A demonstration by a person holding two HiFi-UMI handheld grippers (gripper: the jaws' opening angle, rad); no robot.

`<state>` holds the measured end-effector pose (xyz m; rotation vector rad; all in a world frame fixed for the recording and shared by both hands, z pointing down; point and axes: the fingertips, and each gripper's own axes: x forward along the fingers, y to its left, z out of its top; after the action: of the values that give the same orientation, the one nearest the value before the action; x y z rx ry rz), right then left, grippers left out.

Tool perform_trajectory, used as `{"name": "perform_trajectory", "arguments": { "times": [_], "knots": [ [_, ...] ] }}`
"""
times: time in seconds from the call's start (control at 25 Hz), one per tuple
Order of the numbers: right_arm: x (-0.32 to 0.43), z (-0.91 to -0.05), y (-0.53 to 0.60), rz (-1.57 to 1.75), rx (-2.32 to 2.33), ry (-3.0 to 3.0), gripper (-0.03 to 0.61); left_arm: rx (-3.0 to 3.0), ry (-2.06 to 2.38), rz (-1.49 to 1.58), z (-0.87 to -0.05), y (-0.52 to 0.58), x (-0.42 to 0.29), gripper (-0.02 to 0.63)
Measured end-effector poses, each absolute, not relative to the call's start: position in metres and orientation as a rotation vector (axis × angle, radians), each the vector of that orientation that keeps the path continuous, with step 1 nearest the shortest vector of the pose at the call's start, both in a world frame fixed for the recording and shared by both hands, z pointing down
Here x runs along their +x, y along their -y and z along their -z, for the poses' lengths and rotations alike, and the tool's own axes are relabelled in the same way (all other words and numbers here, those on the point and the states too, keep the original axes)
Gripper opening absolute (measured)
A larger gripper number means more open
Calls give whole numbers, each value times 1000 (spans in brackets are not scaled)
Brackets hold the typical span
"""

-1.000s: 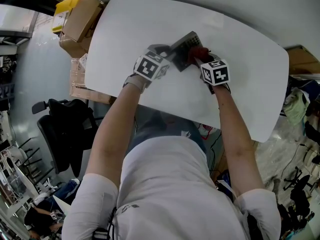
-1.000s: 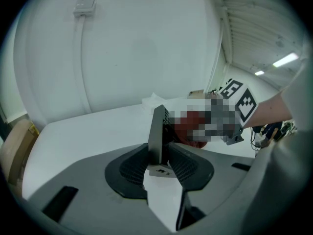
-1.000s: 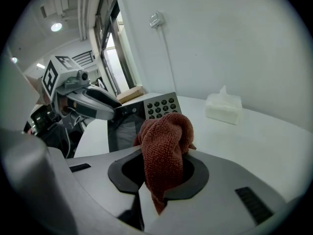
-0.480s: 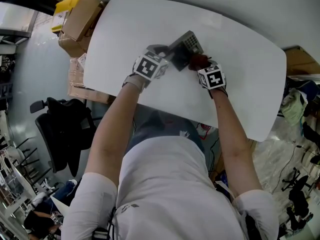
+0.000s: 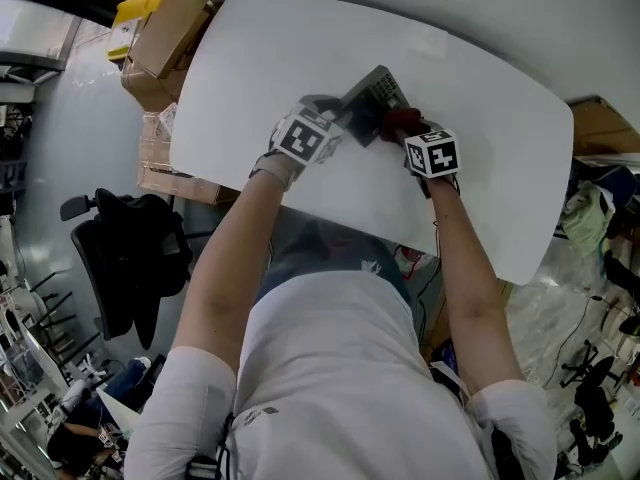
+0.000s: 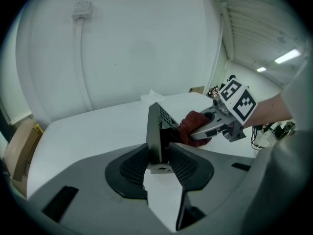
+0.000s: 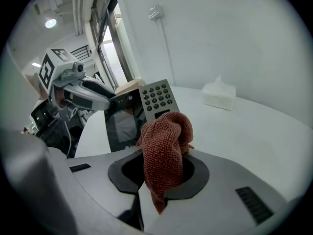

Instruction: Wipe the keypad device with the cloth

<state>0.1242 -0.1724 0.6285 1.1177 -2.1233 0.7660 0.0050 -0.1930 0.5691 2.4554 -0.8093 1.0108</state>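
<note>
Currently, the keypad is held tilted above the table, with the cloth at its face.
The white table [image 5: 480, 98] is seen under both grippers. The keypad [image 7: 155, 99], a dark slab with keys and a screen, is raised on edge above the table's middle. Its lower edge is pinched by the left gripper [image 6: 159, 163], with the jaws pressed on both faces. The keypad is judged stiff, fairly light and smooth-cased, so slipping under wiping pressure is possible. The edge grip, clear of keys and screen, is judged the right hold. The red cloth [image 7: 164, 151], soft and bunched, is clamped between the jaws of the right gripper [image 7: 159, 175]. A wad is left projecting at the keypad's face; firm contact cannot be confirmed.
</note>
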Motion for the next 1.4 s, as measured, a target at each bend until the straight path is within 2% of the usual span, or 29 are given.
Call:
{"name": "perform_trajectory", "arguments": {
  "times": [0.52, 0.8, 1.4],
  "knots": [
    [57, -525, 209, -535, 1037, 2383, 86, 2451, 786, -1028, -565, 175, 6, 121],
    [36, -542, 206, -475, 991, 2347, 86, 2454, 775, -1021, -565, 173, 6, 123],
    [47, -551, 201, -551, 1069, 2400, 86, 2457, 775, -1000, -566, 173, 7, 125]
  ]
}}
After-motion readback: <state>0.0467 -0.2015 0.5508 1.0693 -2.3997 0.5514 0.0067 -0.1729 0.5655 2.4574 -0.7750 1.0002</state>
